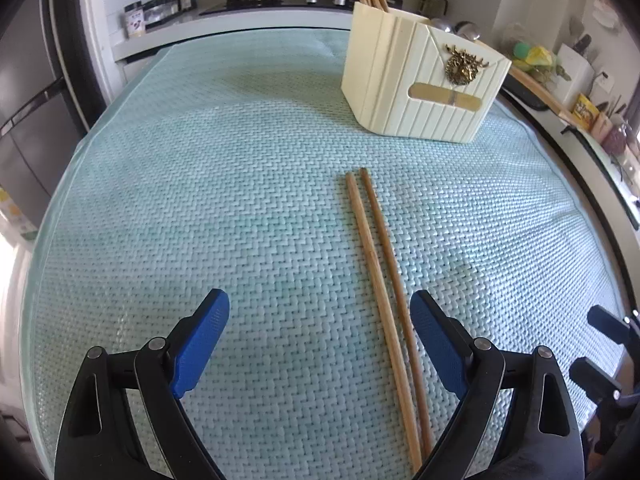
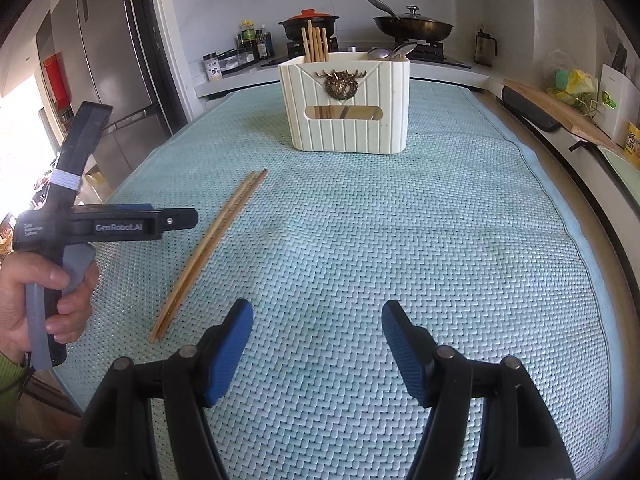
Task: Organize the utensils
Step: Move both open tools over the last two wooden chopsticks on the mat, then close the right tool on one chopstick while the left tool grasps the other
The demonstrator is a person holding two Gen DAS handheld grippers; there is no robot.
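Two wooden chopsticks lie side by side on the woven light-green mat; in the right wrist view the chopsticks lie left of centre. A cream utensil holder with a brass emblem stands at the far side and holds several chopsticks and spoons; it also shows in the right wrist view. My left gripper is open and empty, with the chopsticks' near ends just inside its right finger. My right gripper is open and empty over bare mat. The left gripper's body shows at the left.
A stove with a clay pot and a wok stands behind the table. Bottles and jars sit on the counter. A fridge is at the left. A cutting board and clutter line the right counter.
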